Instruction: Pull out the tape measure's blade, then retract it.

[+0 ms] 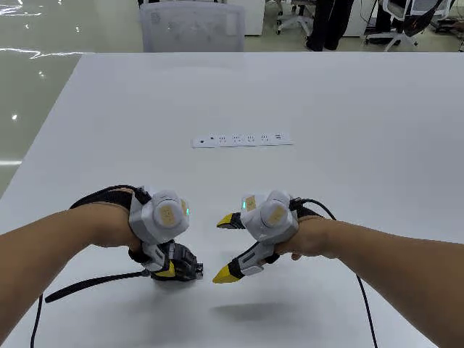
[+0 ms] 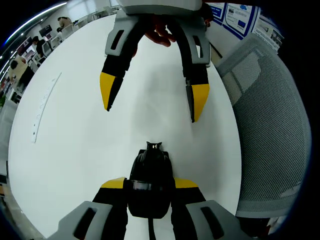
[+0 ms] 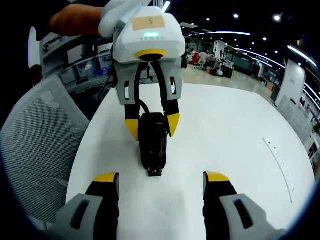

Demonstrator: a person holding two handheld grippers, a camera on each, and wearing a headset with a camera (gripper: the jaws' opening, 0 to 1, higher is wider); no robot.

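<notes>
A black tape measure [image 2: 149, 182] sits clamped between the yellow-tipped fingers of my left gripper [image 2: 149, 184], its blade tab [image 2: 154, 146] pointing forward and the blade retracted. In the head view the left gripper [image 1: 174, 270] holds the tape measure [image 1: 183, 262] low over the white table [image 1: 239, 94]. My right gripper [image 1: 223, 248] faces it from the right, open, nothing between its fingers. From the right gripper view the tape measure [image 3: 152, 140] stands straight ahead, and the right gripper [image 3: 161, 181] is a short way in front of the tab. A black strap [image 1: 87, 284] trails left from the tape measure.
A white power strip [image 1: 242, 139] lies mid-table. A grey mesh chair [image 1: 192, 27] stands at the far edge, another mesh chair [image 2: 270, 115] is beside the table near me. A black cable [image 1: 362, 290] runs under my right arm.
</notes>
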